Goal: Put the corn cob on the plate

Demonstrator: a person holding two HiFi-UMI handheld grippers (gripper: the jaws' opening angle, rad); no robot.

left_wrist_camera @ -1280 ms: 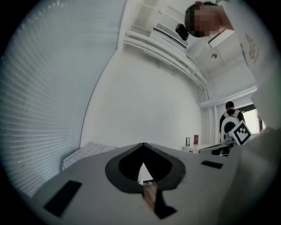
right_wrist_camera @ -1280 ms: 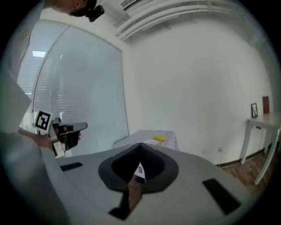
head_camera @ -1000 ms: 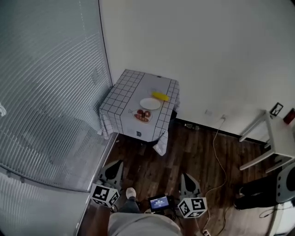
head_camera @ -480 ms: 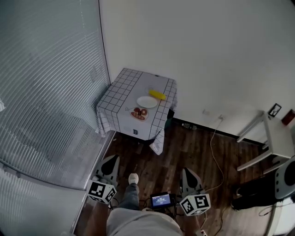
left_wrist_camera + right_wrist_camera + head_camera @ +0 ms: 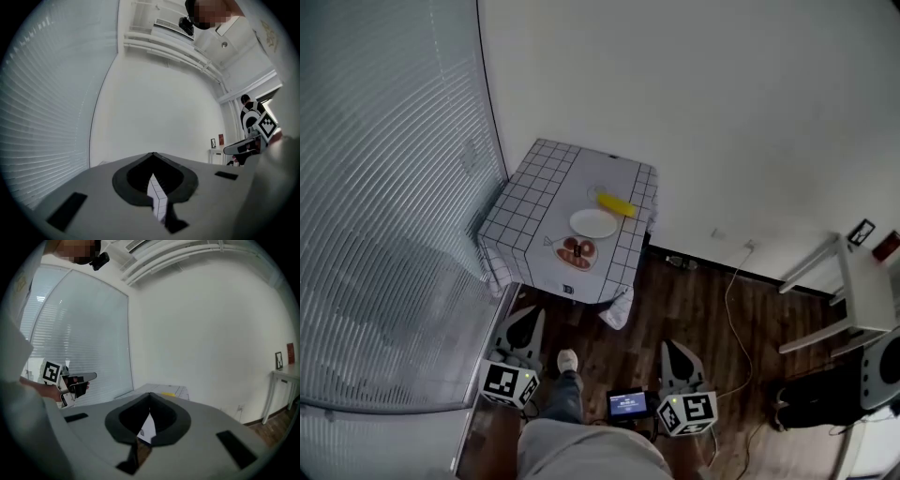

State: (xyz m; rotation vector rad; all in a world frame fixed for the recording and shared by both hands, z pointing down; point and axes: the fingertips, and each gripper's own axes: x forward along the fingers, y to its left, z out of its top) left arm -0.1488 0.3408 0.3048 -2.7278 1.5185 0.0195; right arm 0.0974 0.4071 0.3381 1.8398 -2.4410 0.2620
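Observation:
In the head view the yellow corn cob [image 5: 616, 203] lies on the small table with a checked cloth [image 5: 534, 202], just beyond an empty white plate [image 5: 593, 223]. Both grippers hang low over the wooden floor, well short of the table. The left gripper [image 5: 528, 316] and the right gripper [image 5: 672, 347] are both shut and hold nothing. The left gripper view shows its jaws [image 5: 153, 153] closed, with checked cloth [image 5: 157, 199] in the slit. Over the right gripper's [image 5: 150, 393] closed jaws, the corn cob [image 5: 168, 393] appears far off.
A second plate with red food [image 5: 577, 251] sits at the table's near edge. Window blinds [image 5: 384, 187] run along the left. A white side table [image 5: 862, 281] and dark gear [image 5: 853, 380] stand at the right. A cable [image 5: 733, 309] crosses the floor. A small screen [image 5: 627, 405] hangs at the person's waist.
The person has walked toward the table with both shut grippers held in front. The table now sits larger and further left in the head view.

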